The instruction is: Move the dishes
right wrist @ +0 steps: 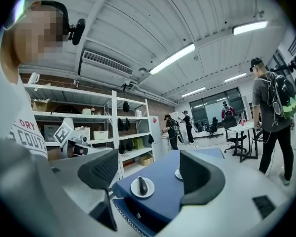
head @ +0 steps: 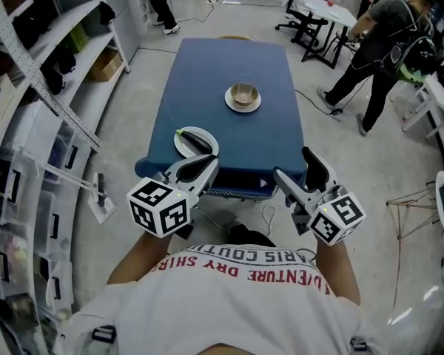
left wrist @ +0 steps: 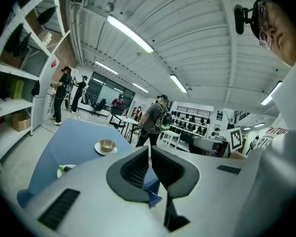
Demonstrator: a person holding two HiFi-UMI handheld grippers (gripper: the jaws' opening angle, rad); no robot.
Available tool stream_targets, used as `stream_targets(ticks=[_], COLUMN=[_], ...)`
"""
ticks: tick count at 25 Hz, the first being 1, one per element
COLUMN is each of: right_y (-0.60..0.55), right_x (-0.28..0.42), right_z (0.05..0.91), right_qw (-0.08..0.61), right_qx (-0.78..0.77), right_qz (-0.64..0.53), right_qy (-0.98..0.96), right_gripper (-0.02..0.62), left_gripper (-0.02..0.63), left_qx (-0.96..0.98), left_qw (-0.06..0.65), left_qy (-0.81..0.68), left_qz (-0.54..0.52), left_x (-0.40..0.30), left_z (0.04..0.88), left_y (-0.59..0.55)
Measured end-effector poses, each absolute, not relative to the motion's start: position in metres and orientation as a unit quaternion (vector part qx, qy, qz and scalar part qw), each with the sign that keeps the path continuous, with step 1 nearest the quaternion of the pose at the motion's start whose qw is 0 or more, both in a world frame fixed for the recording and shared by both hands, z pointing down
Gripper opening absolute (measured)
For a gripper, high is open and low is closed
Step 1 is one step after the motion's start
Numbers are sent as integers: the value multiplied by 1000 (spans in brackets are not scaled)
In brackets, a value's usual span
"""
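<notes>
Head view: holding two hand-held grippers out ahead of a white printed shirt [head: 229, 294], both short of the near edge of a blue-covered surface [head: 229, 58]. Holding the left hand-held gripper [head: 207, 163] with its jaws pressed together, tips meeting and nothing pinched between them, as seen plainly in the left gripper view. Holding the right hand-held gripper [head: 292, 164] with its jaws spread wide and empty, framing the near corner of the surface in the right gripper view. Lying close ahead of the left hand-held gripper's tips, apart from them and by the near edge: a white plate [head: 189, 149] carrying a dark elongated vegetable [head: 198, 140] with a green end. Sitting farther ahead, well beyond both hand-held grippers and roughly between the lines of the two: a second white plate [head: 244, 109] carrying a tan bowl [head: 243, 93]. Touching neither dish with either hand-held gripper. Standing off to the left of the left hand-held gripper: shelving [head: 52, 87]. Bending over a table far off to the right of the right hand-held gripper: a person [head: 385, 43].
</notes>
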State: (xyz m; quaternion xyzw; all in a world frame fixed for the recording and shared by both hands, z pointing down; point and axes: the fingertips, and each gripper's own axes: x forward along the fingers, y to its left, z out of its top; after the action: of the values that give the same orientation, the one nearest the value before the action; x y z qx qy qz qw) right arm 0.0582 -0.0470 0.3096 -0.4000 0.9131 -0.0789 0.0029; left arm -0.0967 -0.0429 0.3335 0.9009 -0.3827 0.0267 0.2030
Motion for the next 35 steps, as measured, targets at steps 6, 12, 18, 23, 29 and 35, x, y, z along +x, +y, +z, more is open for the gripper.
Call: stream_targets(ticks=[6, 12, 18, 23, 29, 35], right_y=[-95, -155, -219, -267, -331, -373], right_x=[63, 58, 52, 41, 25, 6], right_z=[318, 330, 331, 339, 374, 417], right_qw=[5, -8, -22, -38, -85, -108], right_qx=[-398, -388, -369, -354, -378, -366], right_qz=[-91, -103, -97, -89, -62, -48], right_qy=[913, 916, 924, 930, 920, 923], right_gripper=[365, 365, 365, 365, 365, 365], left_gripper=[40, 40, 40, 40, 40, 40], left_qx=[895, 884, 870, 861, 851, 853], left_qw=[205, 215, 213, 207, 198, 176], left_qy=[-395, -413, -440, -461, -482, -487], left_qz=[38, 49, 55, 63, 67, 73], left_x=[-94, -95, -96, -101, -114, -114], left_z=[340, 349, 355, 368, 395, 415], left_y=[-82, -134, -185, -222, -270, -301])
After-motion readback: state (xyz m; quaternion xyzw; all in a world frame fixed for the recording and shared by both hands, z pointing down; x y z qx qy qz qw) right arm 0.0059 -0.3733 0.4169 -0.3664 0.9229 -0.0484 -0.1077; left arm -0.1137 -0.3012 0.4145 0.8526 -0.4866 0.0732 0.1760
